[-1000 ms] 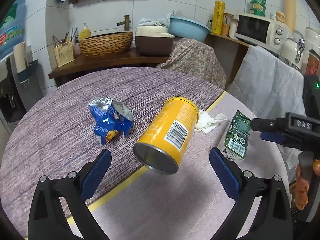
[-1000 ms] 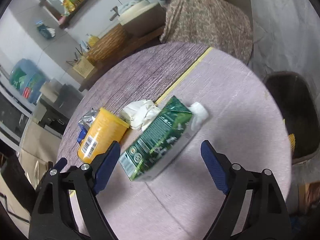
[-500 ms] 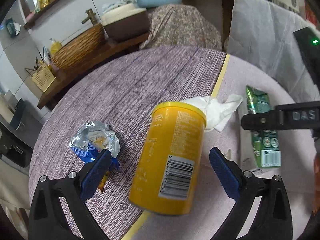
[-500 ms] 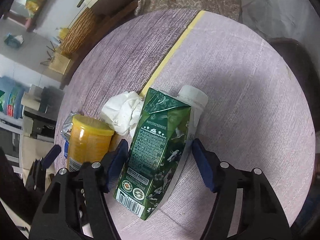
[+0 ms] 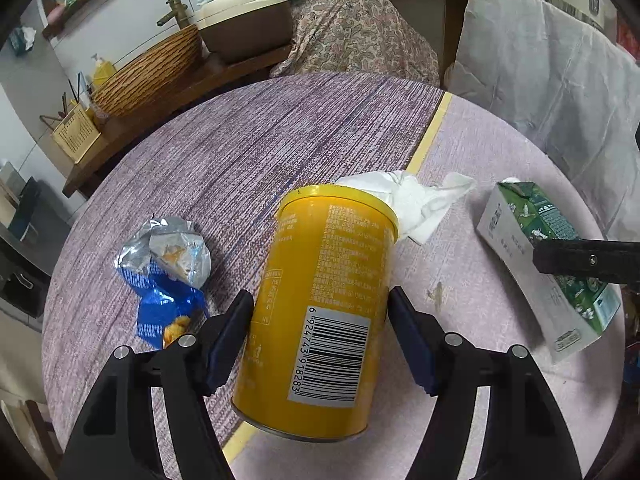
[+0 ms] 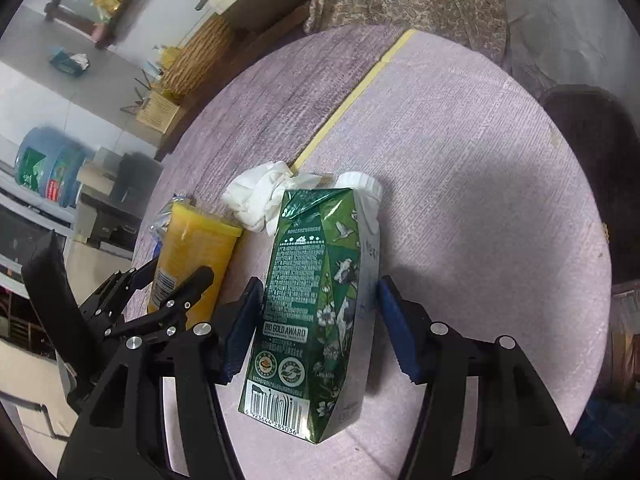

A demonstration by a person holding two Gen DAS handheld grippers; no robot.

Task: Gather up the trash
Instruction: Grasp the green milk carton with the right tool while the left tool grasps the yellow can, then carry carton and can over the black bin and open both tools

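Observation:
A yellow can (image 5: 324,304) lies on its side on the round table (image 5: 248,144). My left gripper (image 5: 320,336) is shut on it, blue pads against both sides. A green milk carton (image 6: 316,304) with a white cap lies on the table. My right gripper (image 6: 318,328) is shut on it, pads against its sides. The carton also shows in the left wrist view (image 5: 548,256), the can in the right wrist view (image 6: 192,256). A crumpled white tissue (image 5: 416,196) lies behind the can. A crumpled blue and silver snack bag (image 5: 164,268) lies left of it.
A dark bin (image 6: 592,152) stands past the table's right edge. A yellow tape line (image 5: 428,140) crosses the table. A wooden counter (image 5: 168,92) with a woven basket (image 5: 148,76) stands behind, and a cloth-covered object (image 5: 360,36) beside it.
Both grippers have moved forward and down and closed: the left onto the yellow can, the right onto the green carton. Both were open a second ago.

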